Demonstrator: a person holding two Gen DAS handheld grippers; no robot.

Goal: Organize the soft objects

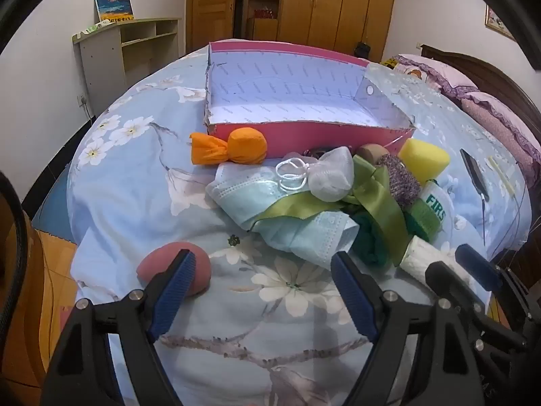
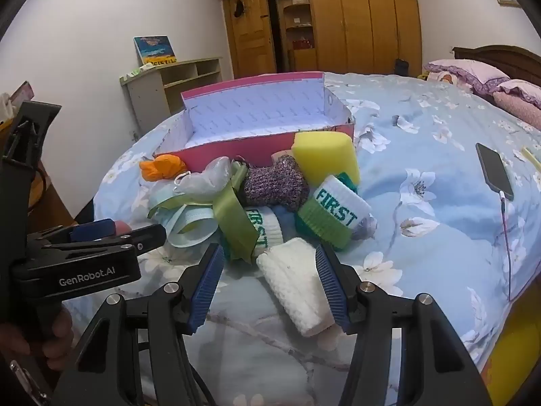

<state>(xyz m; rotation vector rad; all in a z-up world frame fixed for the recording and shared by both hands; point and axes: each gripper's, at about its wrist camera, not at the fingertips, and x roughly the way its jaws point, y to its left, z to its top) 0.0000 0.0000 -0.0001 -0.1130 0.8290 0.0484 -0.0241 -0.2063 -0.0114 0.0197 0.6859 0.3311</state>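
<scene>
A pink box (image 1: 304, 135) (image 2: 236, 150), empty inside, stands on the bed. In front of it lies a pile: orange cloth bundle (image 1: 230, 149), blue face masks (image 1: 250, 196), white mesh pouch (image 1: 331, 176), green ribbon (image 1: 375, 199), purple knit piece (image 2: 274, 182), yellow sponge (image 2: 324, 157), "FIRST" wristbands (image 2: 334, 209). A dark red ball (image 1: 169, 264) lies by my left gripper's left finger. My left gripper (image 1: 263, 270) is open and empty. My right gripper (image 2: 270, 267) is open, its jaws around a rolled white cloth (image 2: 294, 280) without squeezing it.
The bed has a blue floral sheet (image 1: 287, 291). A phone (image 2: 493, 169) on a cable lies on the right. Pink pillows (image 2: 507, 84) sit at the headboard. A shelf (image 1: 125, 50) and wardrobe (image 2: 355, 17) stand behind. The left gripper also shows in the right wrist view (image 2: 101, 233).
</scene>
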